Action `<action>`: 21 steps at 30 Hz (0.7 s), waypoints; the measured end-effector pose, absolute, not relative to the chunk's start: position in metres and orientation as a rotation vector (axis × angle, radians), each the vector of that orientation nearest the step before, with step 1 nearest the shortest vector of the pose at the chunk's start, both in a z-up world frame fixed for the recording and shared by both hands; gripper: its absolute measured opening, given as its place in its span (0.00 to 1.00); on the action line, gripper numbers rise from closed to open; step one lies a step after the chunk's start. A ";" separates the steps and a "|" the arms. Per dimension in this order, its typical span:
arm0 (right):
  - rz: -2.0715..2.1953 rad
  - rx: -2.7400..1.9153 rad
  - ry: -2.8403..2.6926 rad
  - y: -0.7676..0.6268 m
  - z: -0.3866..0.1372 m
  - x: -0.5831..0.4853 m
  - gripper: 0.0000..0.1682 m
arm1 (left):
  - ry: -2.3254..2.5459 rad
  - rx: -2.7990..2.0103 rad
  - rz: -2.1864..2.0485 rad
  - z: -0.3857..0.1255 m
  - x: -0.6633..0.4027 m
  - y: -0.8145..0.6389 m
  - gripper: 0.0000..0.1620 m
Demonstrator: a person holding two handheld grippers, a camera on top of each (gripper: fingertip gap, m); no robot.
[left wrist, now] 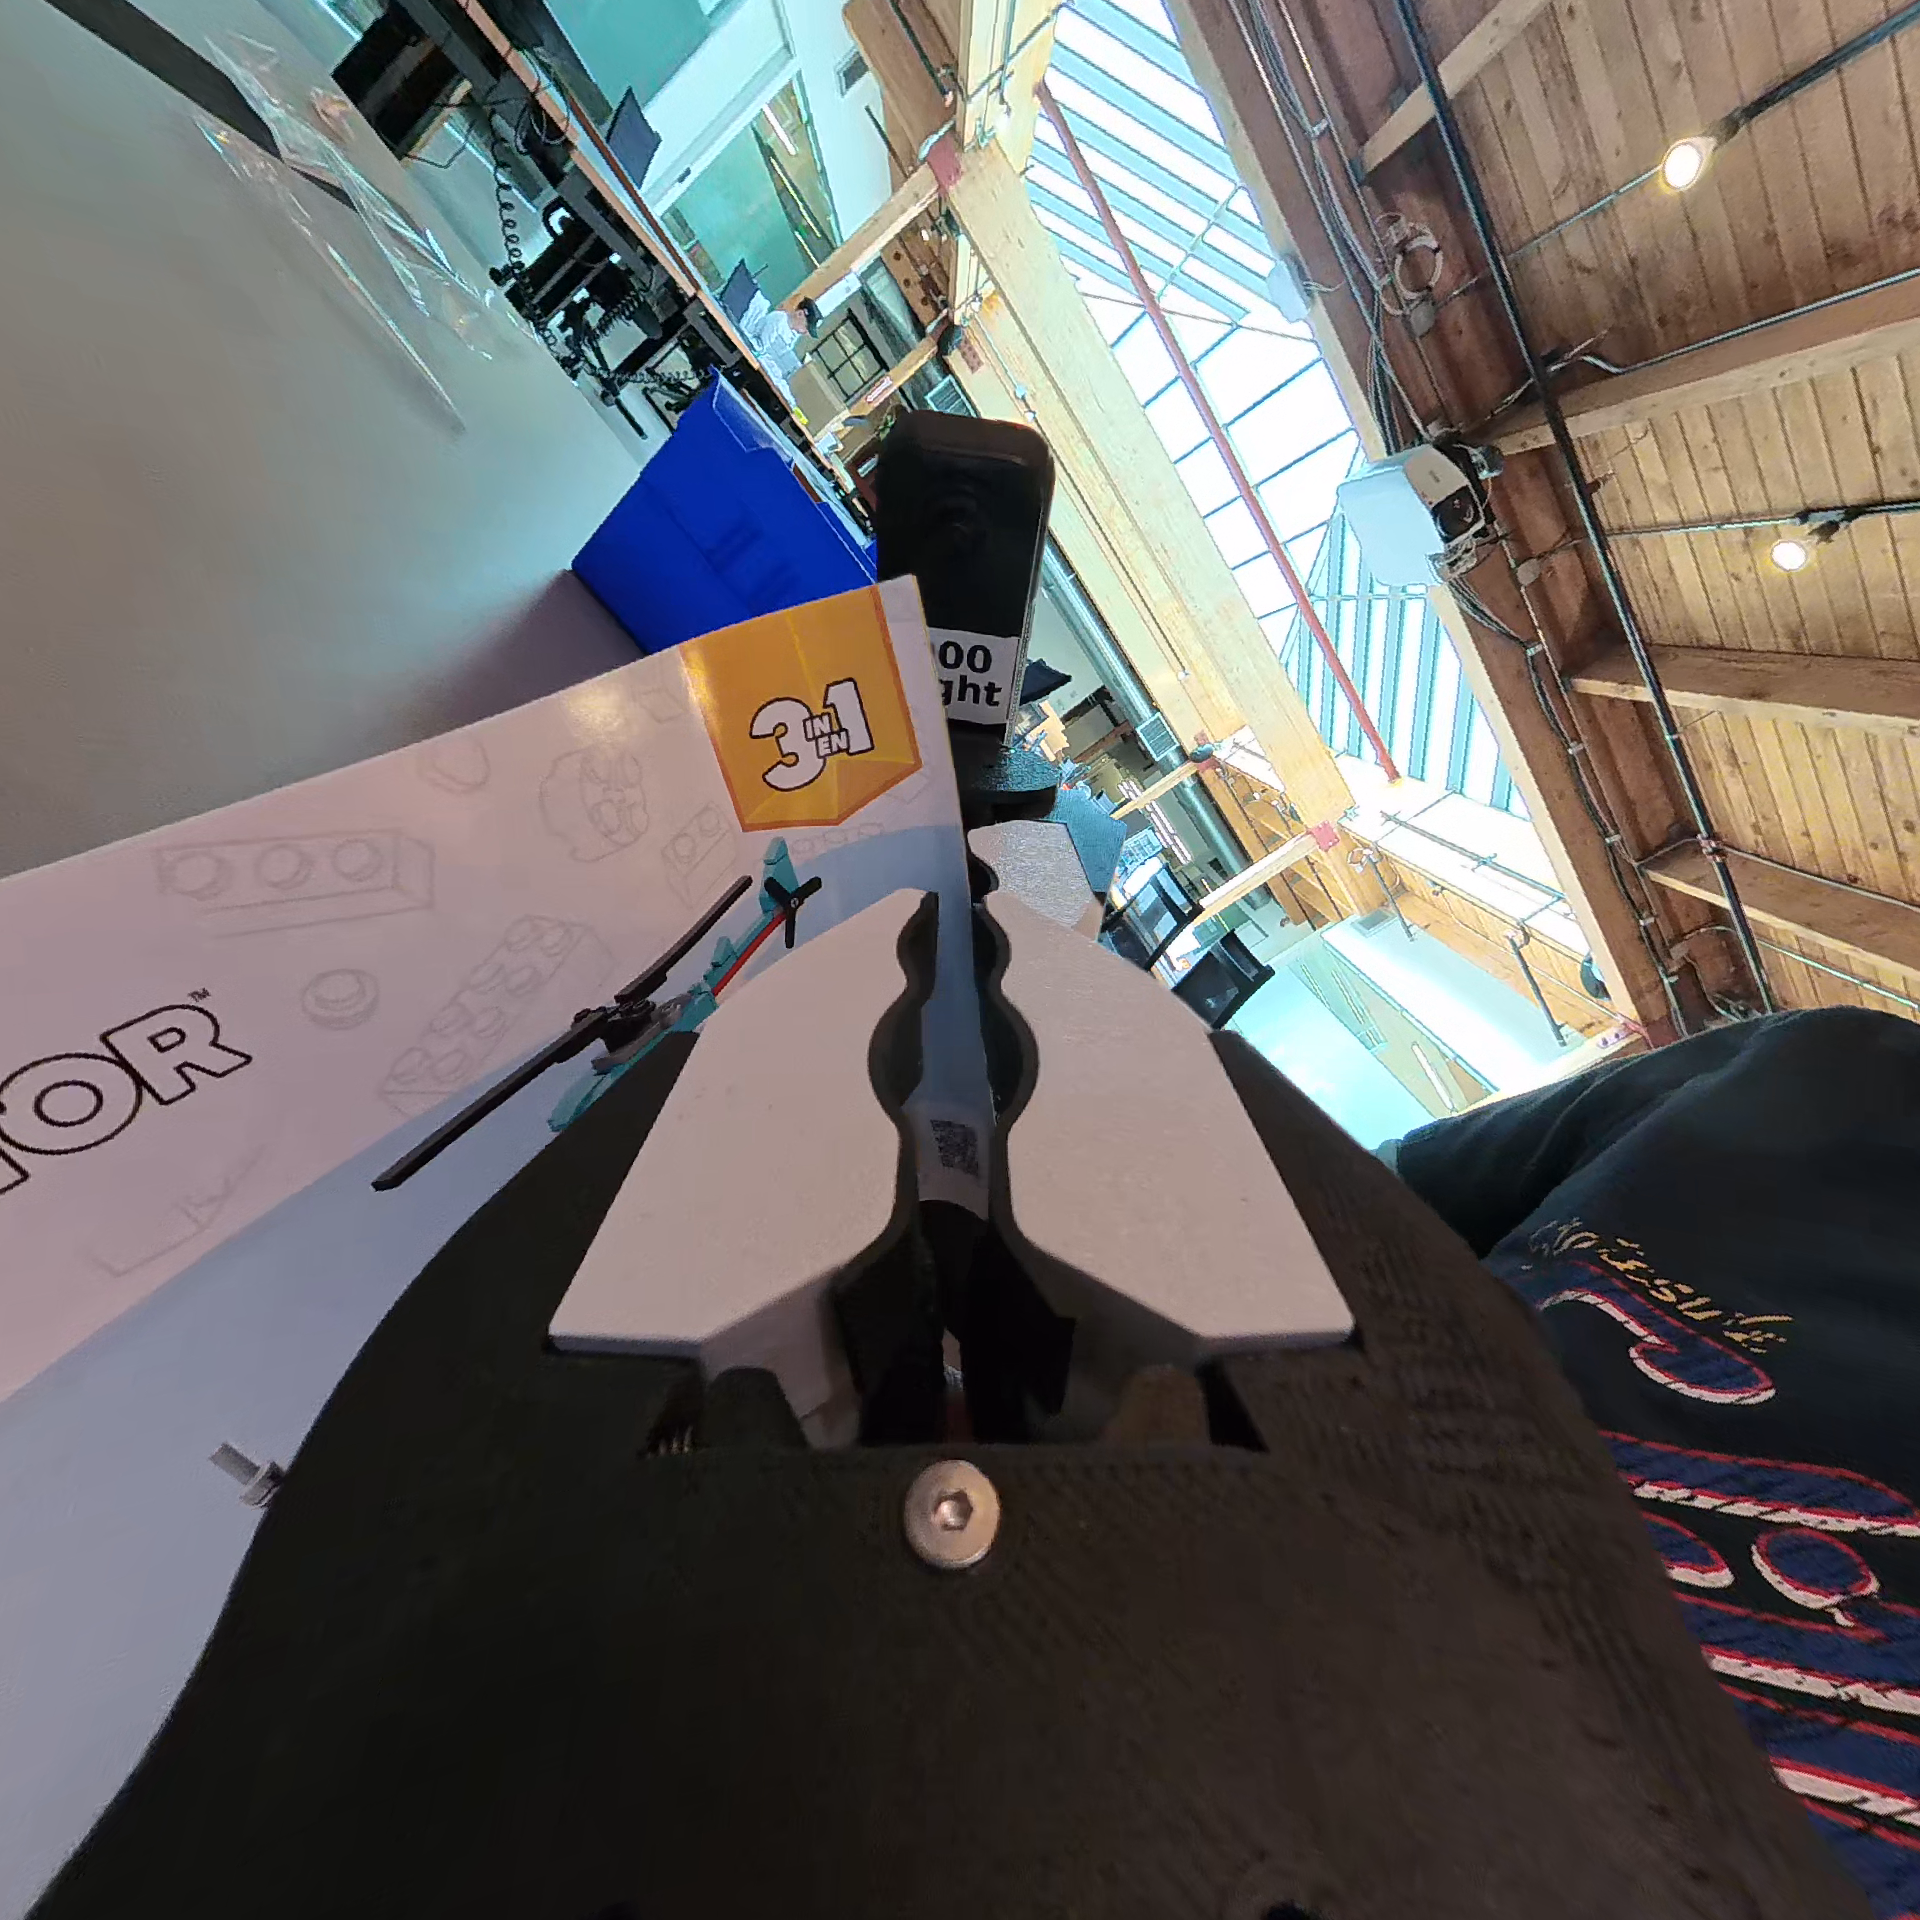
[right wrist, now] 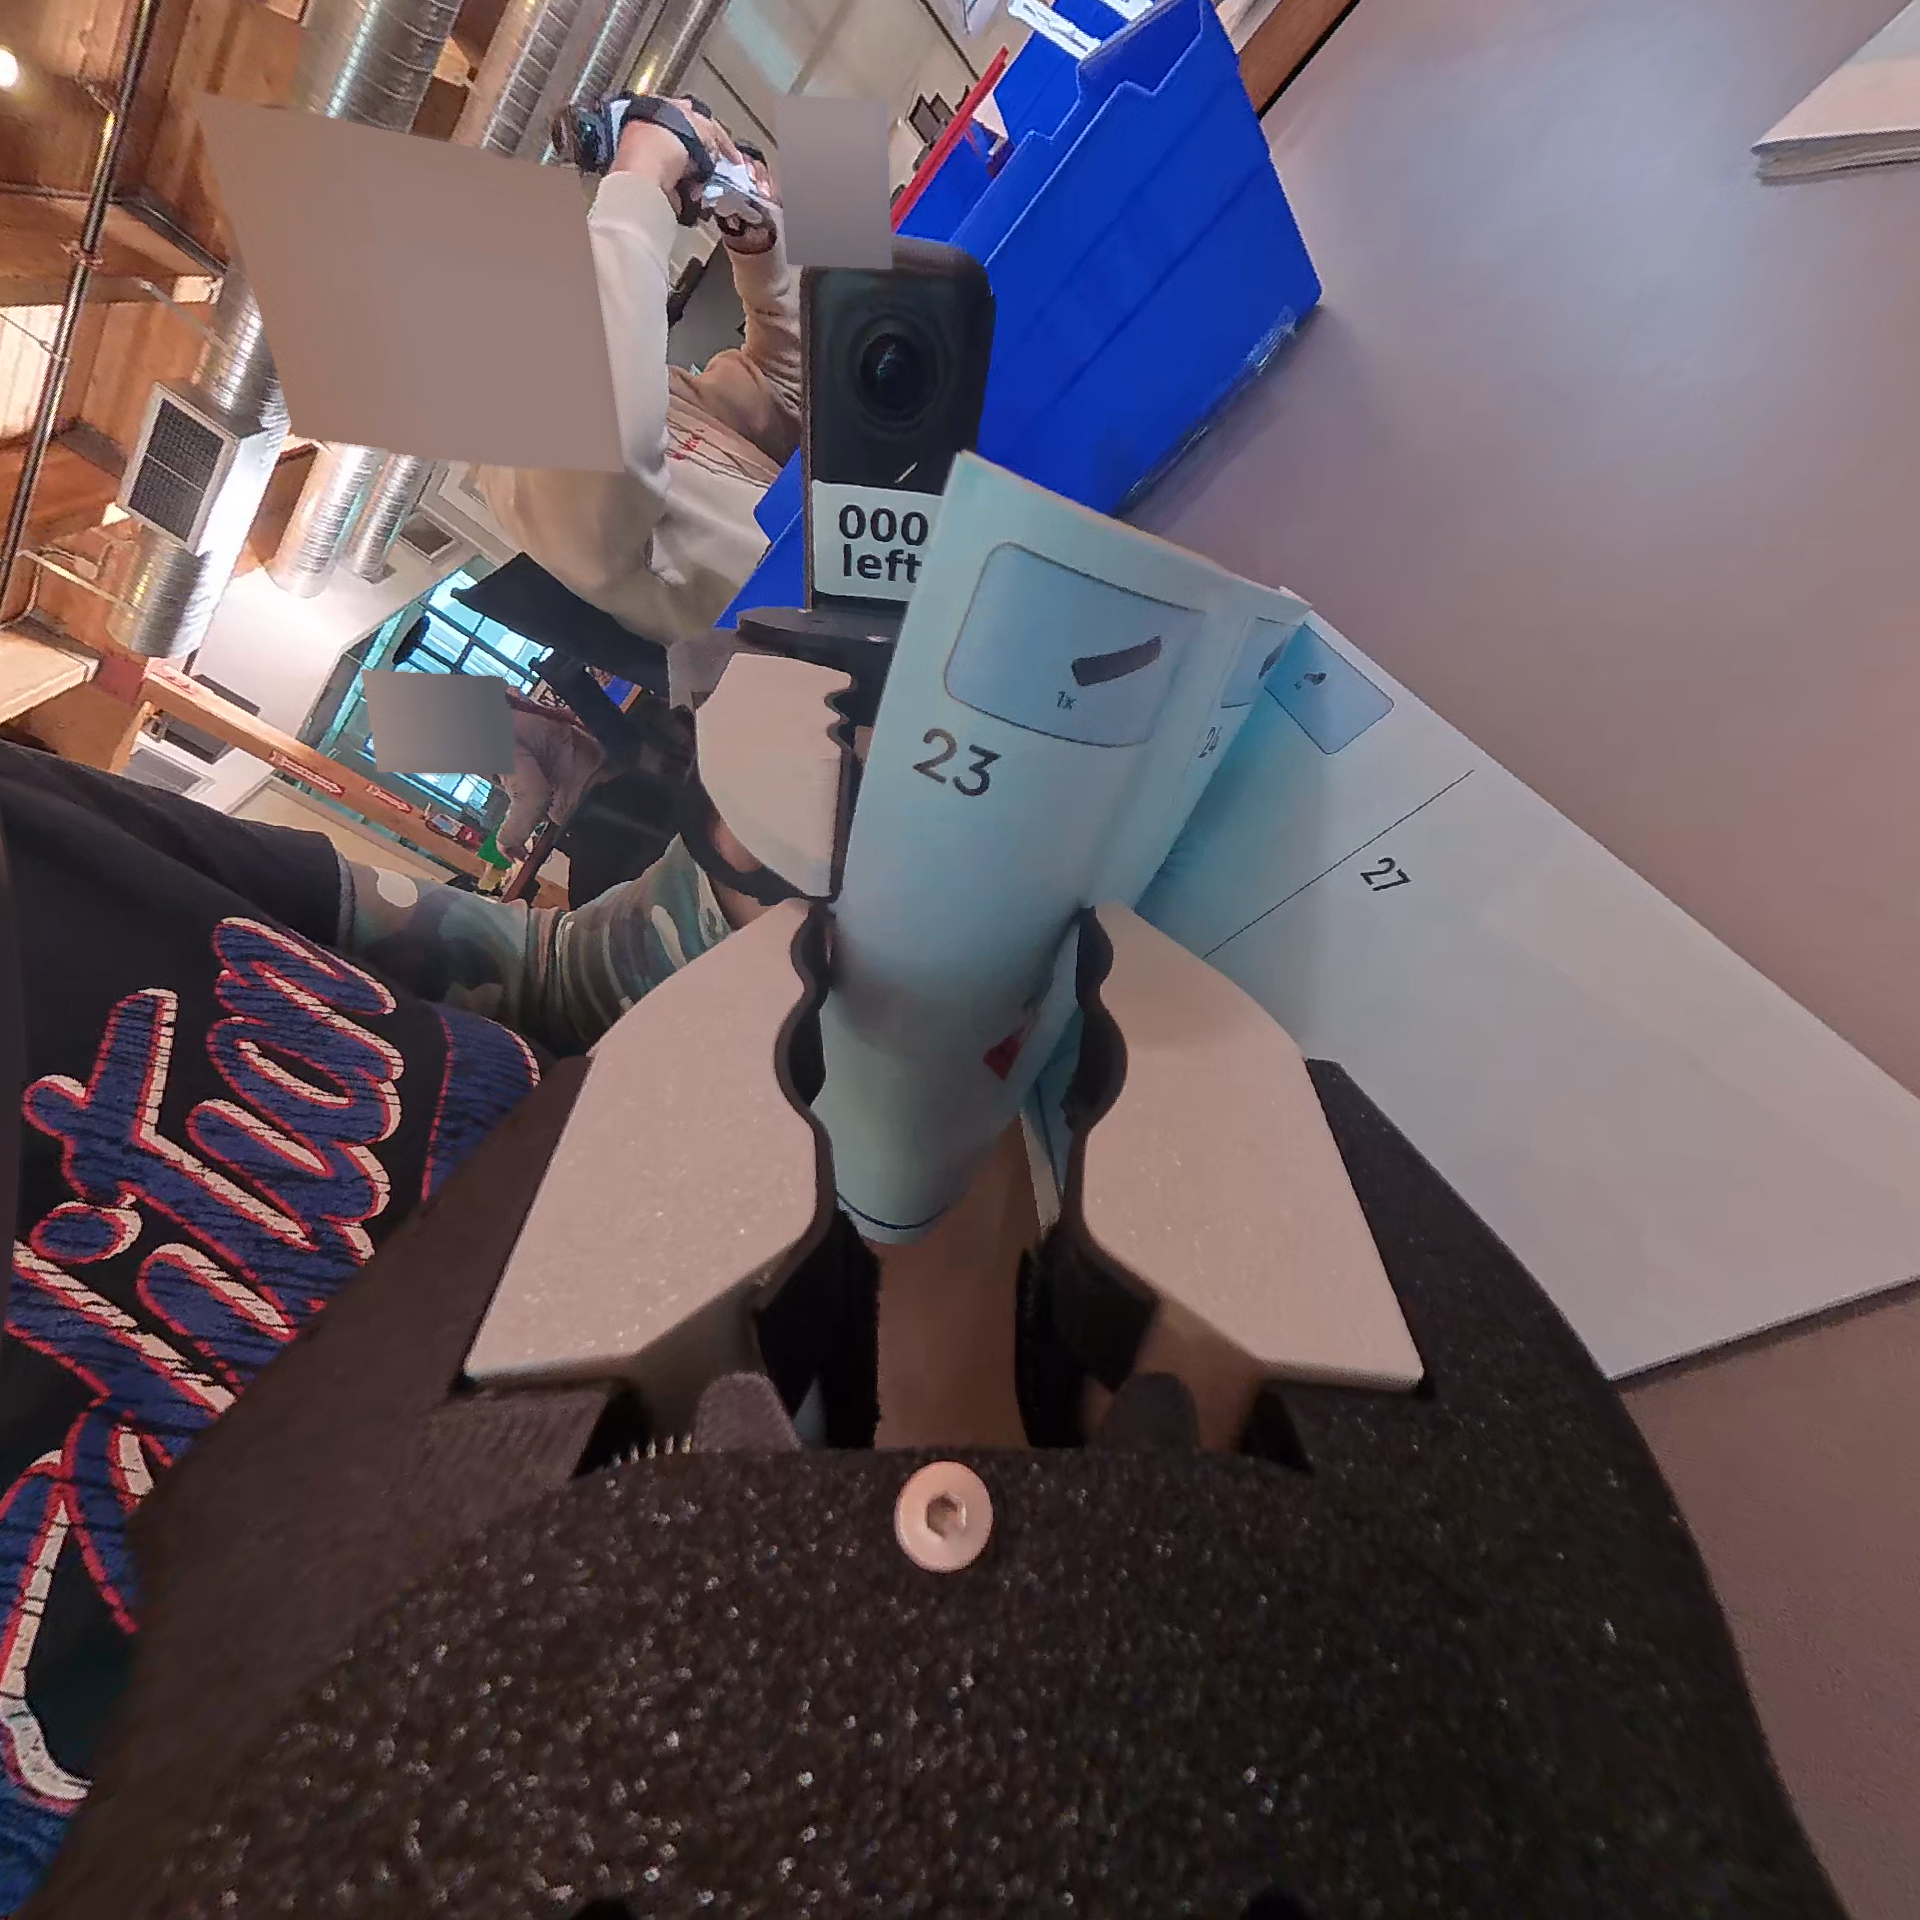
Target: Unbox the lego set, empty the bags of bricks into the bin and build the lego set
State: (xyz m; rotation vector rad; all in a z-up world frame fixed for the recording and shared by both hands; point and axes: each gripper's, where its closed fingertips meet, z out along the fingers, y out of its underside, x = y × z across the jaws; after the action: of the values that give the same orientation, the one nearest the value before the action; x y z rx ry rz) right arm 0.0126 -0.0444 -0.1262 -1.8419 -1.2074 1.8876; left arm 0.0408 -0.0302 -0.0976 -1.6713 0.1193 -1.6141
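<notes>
The lego instruction booklet (left wrist: 416, 935) has a white cover with a helicopter picture and an orange badge. It is held up off the table, edge-on between both grippers. My left gripper (left wrist: 956, 914) is shut on the booklet's edge. My right gripper (right wrist: 951, 925) is shut on a curled bundle of its pale blue pages (right wrist: 987, 831), while further pages (right wrist: 1455, 1039) hang open towards the table. The grippers face each other, tips nearly touching: the right one shows in the left wrist view (left wrist: 1029, 873), the left one in the right wrist view (right wrist: 769, 758). No bricks show.
A blue bin (right wrist: 1122, 260) stands on the grey table (right wrist: 1610, 416) beyond the booklet; it also shows in the left wrist view (left wrist: 717, 520). Another booklet (right wrist: 1839, 104) lies at the far corner. Clear plastic (left wrist: 343, 208) lies on the table. A person's dark shirt (left wrist: 1714, 1351) is close by. Only a small space, under 4 cm, lies between the two pairs of fingers.
</notes>
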 end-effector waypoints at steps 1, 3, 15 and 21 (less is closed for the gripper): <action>1.888 -1.841 -1.208 -0.045 -0.126 0.013 0.27 | 0.120 -1.667 -1.620 -0.097 0.041 -0.031 0.03; 1.889 -1.840 -1.206 -0.044 -0.126 0.013 0.27 | 0.120 -1.658 -1.630 -0.096 0.041 -0.031 0.01; 1.923 -1.821 -1.202 -0.045 -0.123 0.013 0.28 | 0.115 -1.624 -1.674 -0.092 0.041 -0.034 0.00; 1.958 -1.804 -1.193 -0.047 -0.120 0.013 0.28 | 0.099 -1.600 -1.722 -0.089 0.041 -0.035 0.00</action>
State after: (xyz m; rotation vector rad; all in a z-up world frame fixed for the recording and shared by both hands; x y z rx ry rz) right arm 0.0133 -0.0466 -0.1201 -1.8042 -1.1929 1.9580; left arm 0.0407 -0.0349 -0.0894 -1.6002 0.0994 -1.7225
